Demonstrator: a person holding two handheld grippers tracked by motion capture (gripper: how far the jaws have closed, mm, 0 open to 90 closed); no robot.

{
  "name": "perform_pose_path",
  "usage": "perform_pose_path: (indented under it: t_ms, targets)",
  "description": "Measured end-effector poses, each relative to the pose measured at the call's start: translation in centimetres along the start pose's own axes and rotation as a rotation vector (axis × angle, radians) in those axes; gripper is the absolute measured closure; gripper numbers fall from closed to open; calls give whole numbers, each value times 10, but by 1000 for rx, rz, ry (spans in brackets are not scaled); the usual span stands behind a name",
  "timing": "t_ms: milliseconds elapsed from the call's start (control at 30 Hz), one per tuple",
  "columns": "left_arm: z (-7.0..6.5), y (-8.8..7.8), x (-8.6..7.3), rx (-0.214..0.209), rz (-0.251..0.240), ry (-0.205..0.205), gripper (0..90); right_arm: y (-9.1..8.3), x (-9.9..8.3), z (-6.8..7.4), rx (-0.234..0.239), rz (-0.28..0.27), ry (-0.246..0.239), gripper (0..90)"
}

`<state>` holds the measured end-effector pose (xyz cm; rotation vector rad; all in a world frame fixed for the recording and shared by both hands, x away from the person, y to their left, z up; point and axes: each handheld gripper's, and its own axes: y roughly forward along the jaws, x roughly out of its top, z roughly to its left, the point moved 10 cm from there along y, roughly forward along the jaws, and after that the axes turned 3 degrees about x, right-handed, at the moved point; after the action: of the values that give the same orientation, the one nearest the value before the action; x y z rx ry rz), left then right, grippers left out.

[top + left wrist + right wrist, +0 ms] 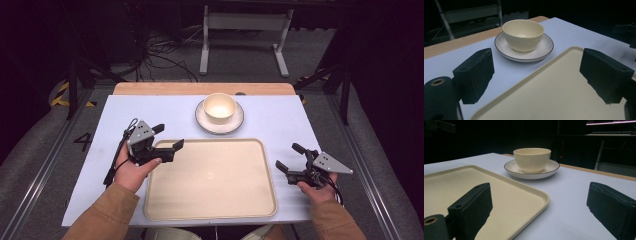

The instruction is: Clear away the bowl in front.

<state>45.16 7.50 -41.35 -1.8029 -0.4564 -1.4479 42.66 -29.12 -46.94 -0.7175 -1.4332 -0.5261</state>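
Bowl (219, 107) on saucer (202, 118), behind tray (210, 207), apparently apart.

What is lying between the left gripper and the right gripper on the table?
In the high view, the empty cream tray lies between the left gripper and the right gripper. Both grippers are open; the left one's jaw reaches over the tray's corner.

Left hand-held gripper (167, 136) and right hand-held gripper (289, 157), jaws apart.

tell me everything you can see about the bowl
The bowl is a small, round, cream-coloured one with a smooth glossy look, likely ceramic. It stands upright and looks empty, centred on a white saucer with a thin dark rim line. Both sit on the table beyond the tray's far edge; neither gripper touches it.
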Motion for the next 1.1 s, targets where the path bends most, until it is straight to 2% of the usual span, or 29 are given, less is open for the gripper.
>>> perform_pose_path:
  t_ms: [167, 467, 667, 1100]
  targets:
    - [0, 12, 9, 6, 7, 14, 130, 0, 0, 0, 0, 0, 0, 65]
    - [-1, 28, 20, 0, 11, 12, 124, 0, 0, 0, 2, 1, 0, 65]
    - [2, 43, 33, -2, 10, -9, 127, 0, 0, -1, 4, 0, 8, 66]
    - [10, 73, 53, 16, 9, -16, 137, 0, 0, -1, 12, -3, 12, 65]
